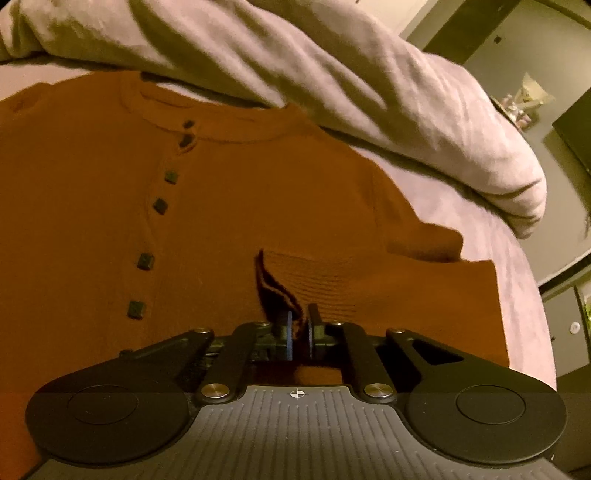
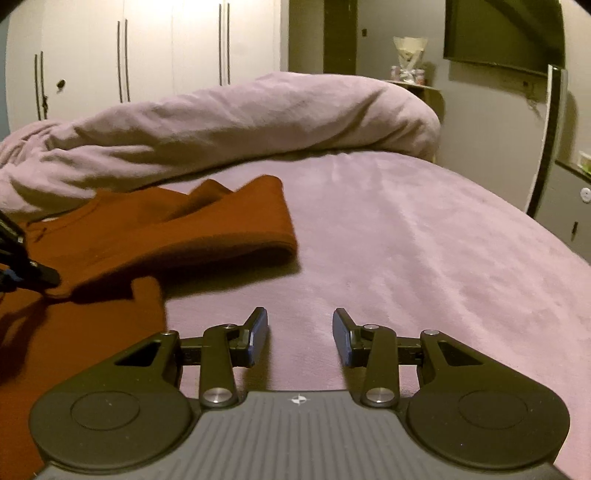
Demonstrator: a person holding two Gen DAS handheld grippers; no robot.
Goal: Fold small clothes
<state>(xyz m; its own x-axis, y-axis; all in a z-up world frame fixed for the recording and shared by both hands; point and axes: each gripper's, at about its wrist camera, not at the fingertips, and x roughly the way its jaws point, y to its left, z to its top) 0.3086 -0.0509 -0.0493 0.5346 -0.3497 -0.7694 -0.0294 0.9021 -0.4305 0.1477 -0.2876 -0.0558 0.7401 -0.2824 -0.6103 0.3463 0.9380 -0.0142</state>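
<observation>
A rust-orange buttoned cardigan lies flat on the lilac bed sheet, neckline toward the rumpled duvet. My left gripper is shut on the ribbed cuff of its sleeve, which is folded in over the body. In the right wrist view the cardigan lies at the left with a fold raised, and the left gripper's fingers pinch it there. My right gripper is open and empty, low over bare sheet to the right of the cardigan.
A rolled lilac duvet runs across the far side of the bed. White wardrobes stand behind. A dark cabinet and a wall-mounted screen are at the right, past the bed's edge.
</observation>
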